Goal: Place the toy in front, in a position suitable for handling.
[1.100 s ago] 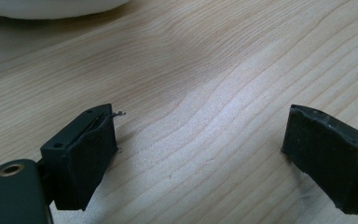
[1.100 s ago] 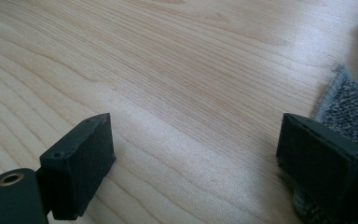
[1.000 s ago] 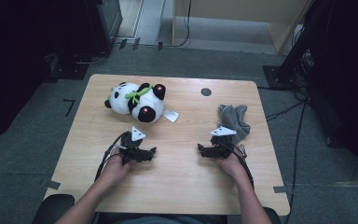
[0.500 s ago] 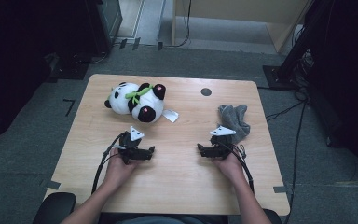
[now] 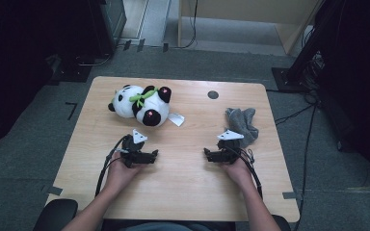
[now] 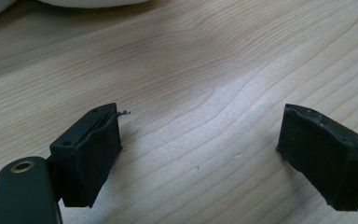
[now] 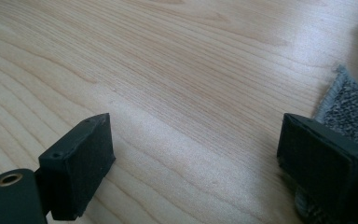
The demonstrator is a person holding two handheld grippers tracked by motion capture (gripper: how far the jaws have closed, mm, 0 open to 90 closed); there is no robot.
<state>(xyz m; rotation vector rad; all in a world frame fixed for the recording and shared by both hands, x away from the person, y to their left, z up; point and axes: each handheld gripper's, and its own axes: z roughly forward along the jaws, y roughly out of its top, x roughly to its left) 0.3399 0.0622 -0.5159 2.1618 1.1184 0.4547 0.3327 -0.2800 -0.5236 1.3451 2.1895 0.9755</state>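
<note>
A black-and-white panda plush (image 5: pixel 139 104) with a green ribbon lies at the back left of the wooden table (image 5: pixel 183 187). At the right side a crumpled grey cloth (image 5: pixel 241 123) lies. My left gripper (image 5: pixel 154 155) rests low over the table in front of the panda, open, with bare wood between its jaws (image 6: pixel 198 121). The panda's white edge (image 6: pixel 74 3) shows at the top of the left gripper view. My right gripper (image 5: pixel 206 154) sits just left of the cloth, open (image 7: pixel 196 126). The grey cloth (image 7: pixel 349 107) lies right by its right-hand jaw.
A white tag (image 5: pixel 176 119) lies beside the panda. A small black dot (image 5: pixel 213 95) marks the table's back centre. Bare wood spans between the two grippers. Cables trail off the table at the right, and dark equipment stands around the floor.
</note>
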